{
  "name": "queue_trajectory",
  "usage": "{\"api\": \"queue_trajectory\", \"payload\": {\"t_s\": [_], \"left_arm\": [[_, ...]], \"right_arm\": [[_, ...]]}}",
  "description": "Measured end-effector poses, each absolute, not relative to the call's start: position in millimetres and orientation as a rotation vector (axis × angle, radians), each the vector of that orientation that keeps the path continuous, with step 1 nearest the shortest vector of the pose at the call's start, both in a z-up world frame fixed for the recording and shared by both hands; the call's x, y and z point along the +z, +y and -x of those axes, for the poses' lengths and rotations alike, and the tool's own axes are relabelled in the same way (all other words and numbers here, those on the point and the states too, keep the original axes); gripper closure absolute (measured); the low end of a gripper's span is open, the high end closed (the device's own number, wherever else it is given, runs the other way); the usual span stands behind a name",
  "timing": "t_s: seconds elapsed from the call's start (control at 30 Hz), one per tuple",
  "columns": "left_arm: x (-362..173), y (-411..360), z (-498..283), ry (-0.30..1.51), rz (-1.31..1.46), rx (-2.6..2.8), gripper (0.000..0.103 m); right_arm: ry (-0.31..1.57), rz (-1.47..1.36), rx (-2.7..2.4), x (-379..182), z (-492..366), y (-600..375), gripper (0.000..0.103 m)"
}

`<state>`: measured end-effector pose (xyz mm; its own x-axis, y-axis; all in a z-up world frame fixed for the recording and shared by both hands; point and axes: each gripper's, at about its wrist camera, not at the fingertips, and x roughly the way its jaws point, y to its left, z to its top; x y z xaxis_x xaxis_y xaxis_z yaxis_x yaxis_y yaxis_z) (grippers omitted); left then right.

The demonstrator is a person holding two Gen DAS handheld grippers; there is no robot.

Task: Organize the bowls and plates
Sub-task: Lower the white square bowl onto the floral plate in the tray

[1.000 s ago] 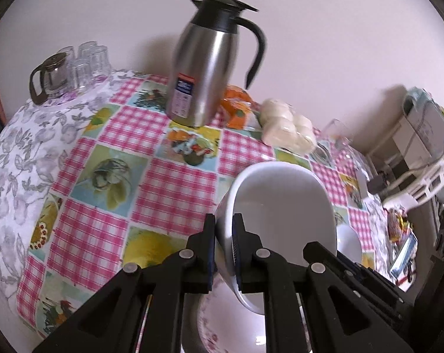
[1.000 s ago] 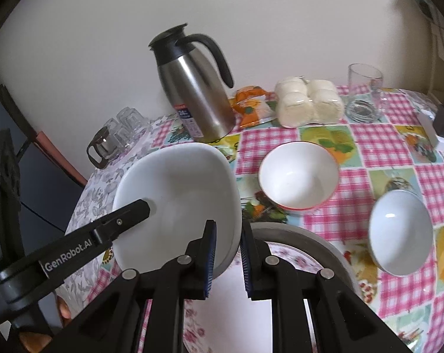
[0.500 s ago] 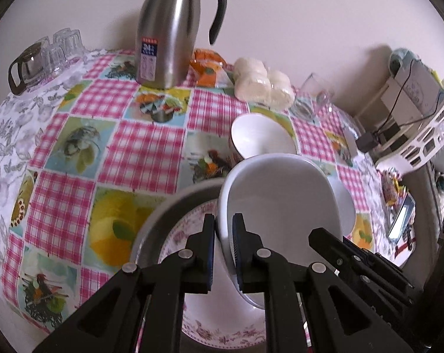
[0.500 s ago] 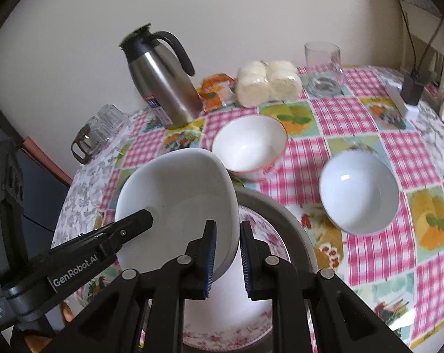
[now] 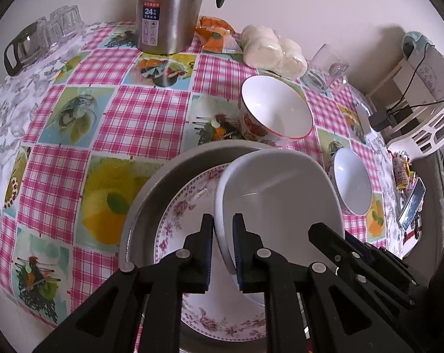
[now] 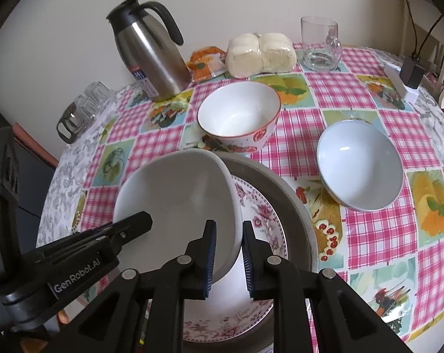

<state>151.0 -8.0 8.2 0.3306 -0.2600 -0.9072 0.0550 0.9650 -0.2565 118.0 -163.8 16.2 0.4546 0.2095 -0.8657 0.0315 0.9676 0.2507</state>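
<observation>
A white squarish dish hangs tilted just above a flowered plate that lies in a grey metal pan. My left gripper is shut on the dish's left rim. My right gripper straddles the opposite rim; its jaws are opening, and a thin gap shows at the right pad. A red-flowered bowl and a pale blue bowl stand on the checked tablecloth beyond the pan.
A steel thermos jug, an orange packet, wrapped white buns and a glass mug line the wall side. Small glasses and a glass pot sit at the far left. A white rack stands off to the right.
Both grippers have come down and forward with the white dish, from above the tablecloth to just over the flowered plate in the pan. The right jaws have widened slightly.
</observation>
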Motion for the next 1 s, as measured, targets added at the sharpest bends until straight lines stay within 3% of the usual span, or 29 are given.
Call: {"api": "queue_trajectory", "payload": {"t_s": [0.5, 0.63, 0.7, 0.77, 0.87, 0.93, 1.0], "left_arm": [[1, -7, -155, 1.259, 0.185, -0.187, 0.091], [5, -7, -154, 1.244, 0.186, -0.185, 0.086], [9, -7, -154, 1.229, 0.179, -0.182, 0.082], [12, -6, -154, 1.213, 0.171, -0.172, 0.065], [17, -4, -154, 1.195, 0.164, -0.156, 0.061], [21, -3, -153, 1.180, 0.167, -0.152, 0.059], [23, -1, -152, 1.172, 0.175, -0.148, 0.056]], "right_arm": [[1.137, -0.242, 0.115, 7, -121, -161, 0.082], [1.134, -0.258, 0.120, 8, -122, -162, 0.083], [1.125, -0.253, 0.112, 10, -122, -163, 0.083], [1.115, -0.254, 0.106, 12, -122, -164, 0.083], [1.096, -0.247, 0.099, 17, -121, -165, 0.083], [1.074, -0.240, 0.098, 23, -121, -165, 0.078], [1.057, -0.230, 0.095, 28, -120, -164, 0.065]]}}
